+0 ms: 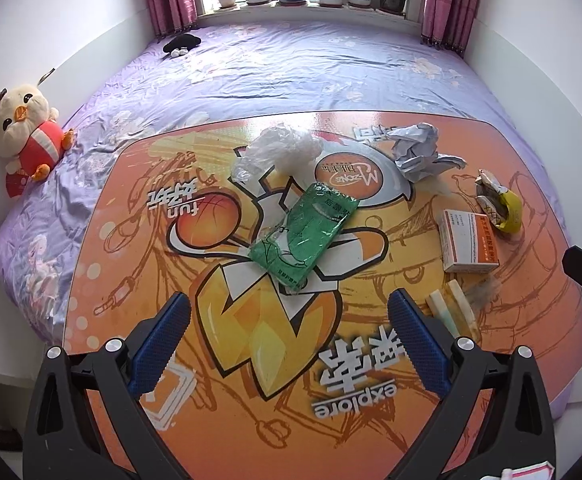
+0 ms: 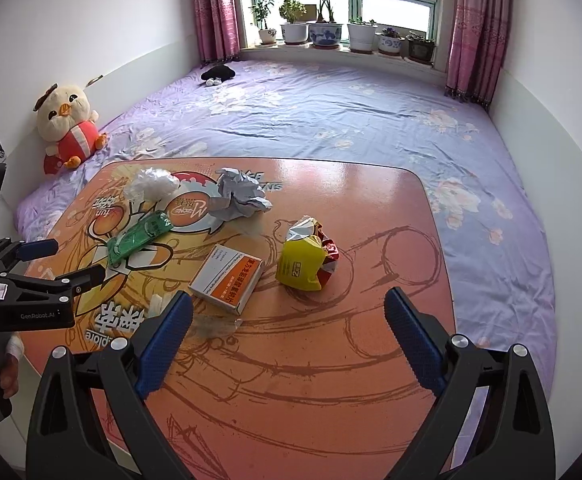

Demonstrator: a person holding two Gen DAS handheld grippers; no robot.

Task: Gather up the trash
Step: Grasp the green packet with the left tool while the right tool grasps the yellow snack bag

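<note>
both tools spread, table (image 2: 331,380) near half bare

Glossy printed table (image 1: 531,320) — crumpled paper (image 1: 421,150), shiny green plastic wrapper (image 1: 305,234), matt cardboard box (image 1: 467,242).

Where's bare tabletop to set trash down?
Bare: the table's right side past the yellow wrapper, and the near strip below the orange-and-white box. Crowded: far left, where clear plastic bag, crumpled paper and green packet cluster.
</note>
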